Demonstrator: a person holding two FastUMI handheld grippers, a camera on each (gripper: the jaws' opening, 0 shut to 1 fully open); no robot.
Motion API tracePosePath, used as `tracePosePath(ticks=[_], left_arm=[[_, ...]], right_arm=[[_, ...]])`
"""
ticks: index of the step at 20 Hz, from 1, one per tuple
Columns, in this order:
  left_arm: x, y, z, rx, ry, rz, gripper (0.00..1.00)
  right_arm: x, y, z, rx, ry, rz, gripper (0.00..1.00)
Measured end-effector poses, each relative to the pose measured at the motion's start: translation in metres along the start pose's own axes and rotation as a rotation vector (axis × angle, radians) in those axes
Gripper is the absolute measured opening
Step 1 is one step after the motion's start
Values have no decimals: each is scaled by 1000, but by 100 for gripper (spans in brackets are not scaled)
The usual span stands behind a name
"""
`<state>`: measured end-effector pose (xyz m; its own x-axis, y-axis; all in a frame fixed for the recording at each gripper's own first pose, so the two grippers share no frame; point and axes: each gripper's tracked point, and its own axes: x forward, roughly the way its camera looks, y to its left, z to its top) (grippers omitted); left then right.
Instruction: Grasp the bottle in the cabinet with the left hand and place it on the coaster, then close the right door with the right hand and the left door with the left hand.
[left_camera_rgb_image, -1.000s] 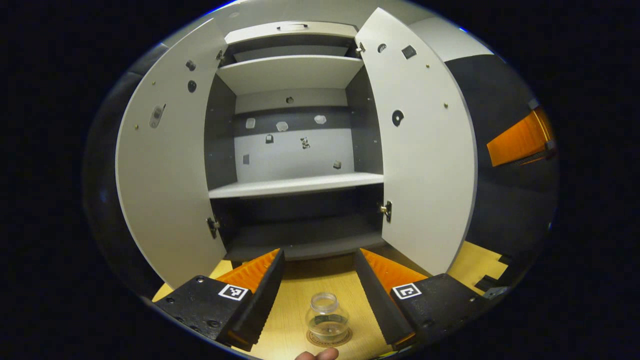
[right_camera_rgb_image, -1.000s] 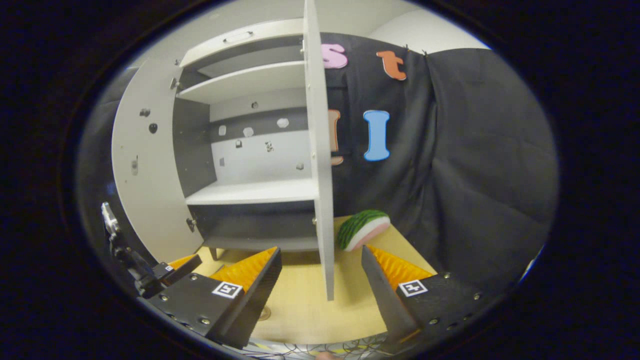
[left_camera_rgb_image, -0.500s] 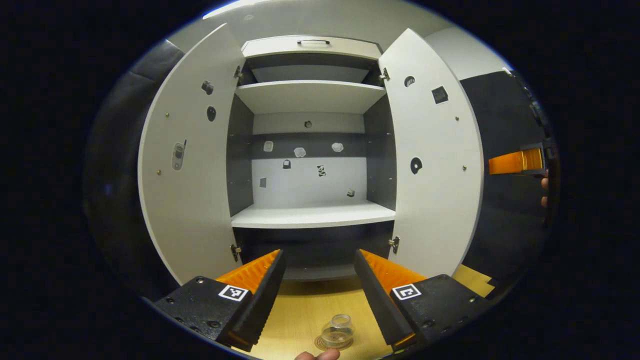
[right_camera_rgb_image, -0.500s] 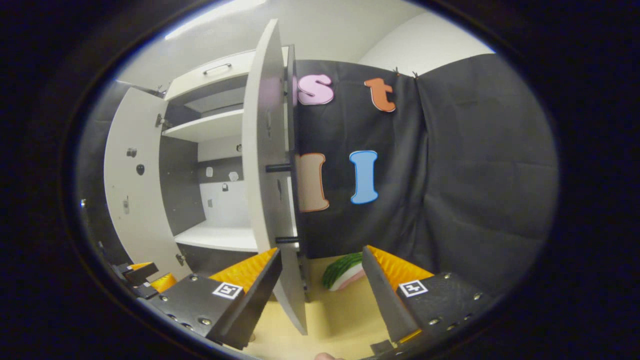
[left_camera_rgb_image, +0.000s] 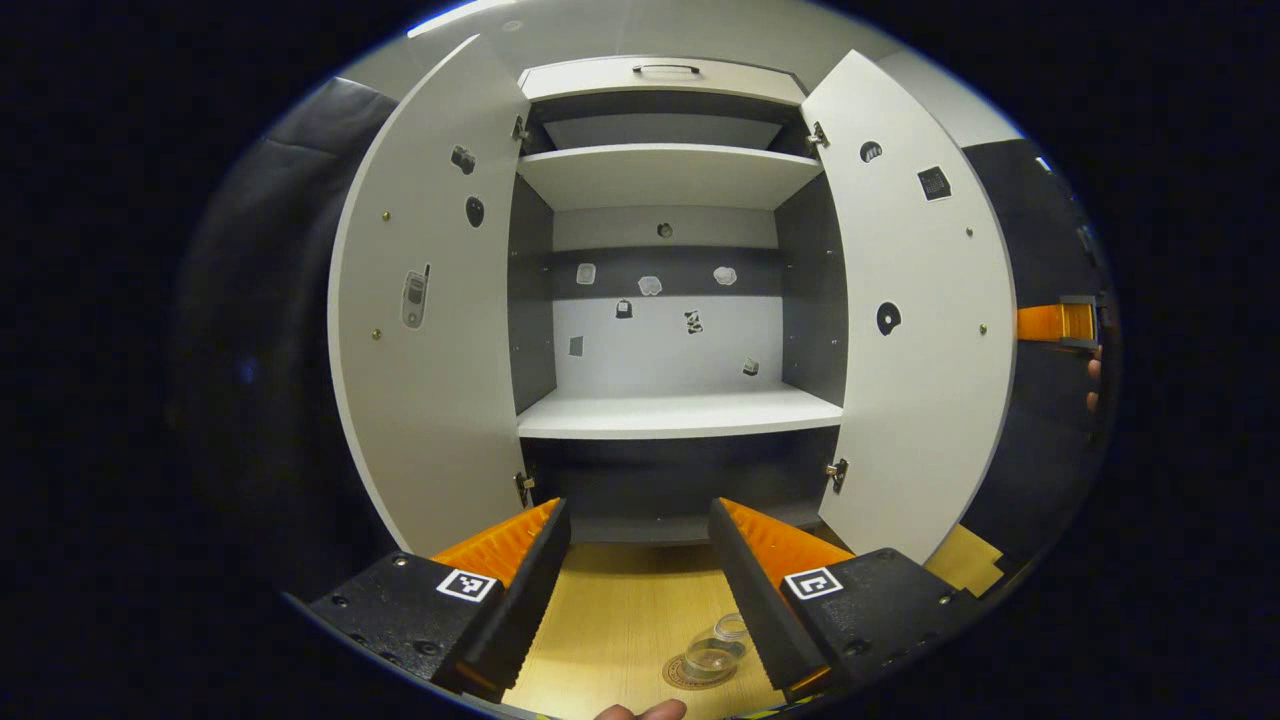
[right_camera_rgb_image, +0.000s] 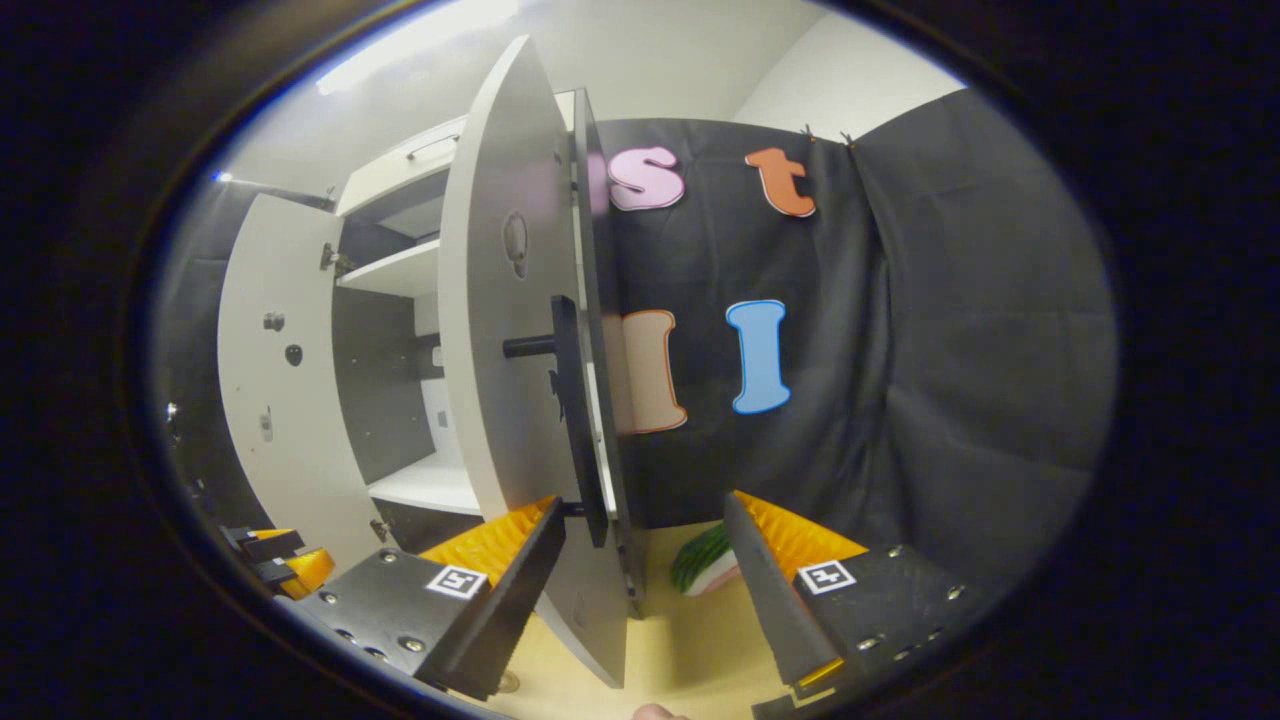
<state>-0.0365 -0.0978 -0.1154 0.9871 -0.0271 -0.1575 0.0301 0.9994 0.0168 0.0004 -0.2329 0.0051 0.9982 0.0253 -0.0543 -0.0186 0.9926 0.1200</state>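
Bottle (left_camera_rgb_image: 716, 648) upright on coaster (left_camera_rgb_image: 690, 675), mouth up, between spread left claw (left_camera_rgb_image: 640, 590); right claw (right_camera_rgb_image: 645, 585) spread too.

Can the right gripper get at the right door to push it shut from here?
Probably yes: the right gripper is open, beside the right door's outer face near its handle, with nothing seen between them.

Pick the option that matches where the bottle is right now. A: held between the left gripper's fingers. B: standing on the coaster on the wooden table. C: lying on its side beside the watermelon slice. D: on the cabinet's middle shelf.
B: in the left gripper view the clear bottle stands on the round coaster on the table, just ahead of the open left gripper, with the cabinet shelves bare.
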Motion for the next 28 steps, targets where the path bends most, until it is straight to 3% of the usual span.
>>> tracePosePath(ticks=[4,13,28], left_arm=[[-5,5,-2,3,1,6,89],[-17,40,-10,-24,22,76,89],[-40,109,2,-52,-16,215,89]], right_arm=[[1,10,1,-52,-7,27,92],[15,69,-8,-27,18,173,96],[29,97,-19,-45,15,220,93]])
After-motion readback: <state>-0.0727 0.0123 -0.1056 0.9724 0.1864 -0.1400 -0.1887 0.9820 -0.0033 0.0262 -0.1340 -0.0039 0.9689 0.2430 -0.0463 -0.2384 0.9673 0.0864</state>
